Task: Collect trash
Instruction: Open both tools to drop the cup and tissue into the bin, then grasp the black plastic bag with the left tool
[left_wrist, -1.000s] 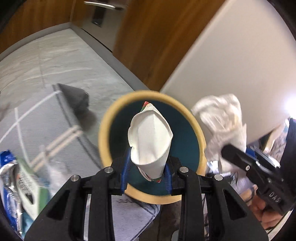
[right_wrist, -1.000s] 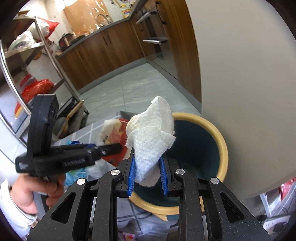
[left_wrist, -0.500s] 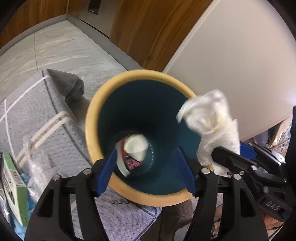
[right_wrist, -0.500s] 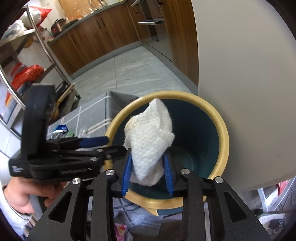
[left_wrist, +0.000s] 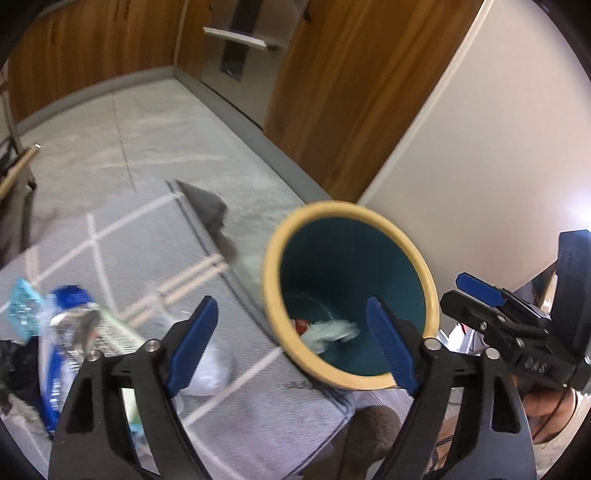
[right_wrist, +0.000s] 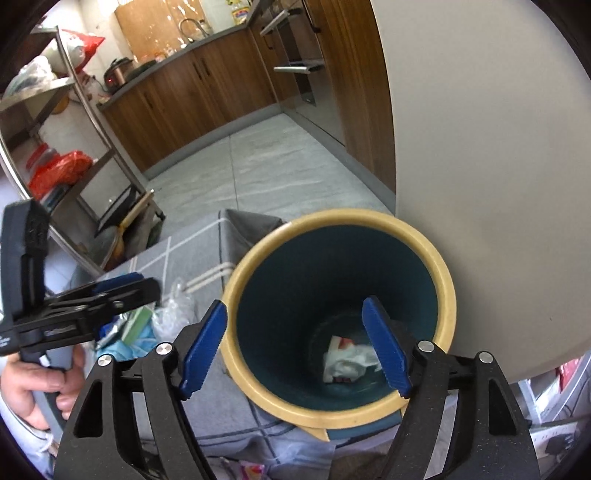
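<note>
A teal bin with a yellow rim (left_wrist: 428, 291) (right_wrist: 448, 295) stands at the edge of a grey striped cloth. At its bottom lie a crumpled white paper towel (right_wrist: 351, 363) and a paper cup with red print (left_wrist: 325, 330). My left gripper (left_wrist: 293, 341) hangs above the cloth at the bin's left rim, its jaws opening with nothing between them. My right gripper (right_wrist: 293, 341) is above the bin's mouth, jaws opening and empty, the towel far below them. Each gripper shows in the other's view, held by a hand.
Loose trash lies on the cloth left of the bin: a blue wrapper (left_wrist: 55, 332), a clear plastic bag (right_wrist: 173, 310), a green packet (right_wrist: 135, 325). A white wall panel (right_wrist: 498, 184) rises right behind the bin. Wooden cabinets (right_wrist: 192, 96) and a metal shelf rack (right_wrist: 55, 122) line the tiled floor.
The left gripper opened and dropped the paper cup into the bin, then drew back to the left. The right gripper opened and the paper towel fell to the bin's bottom.
</note>
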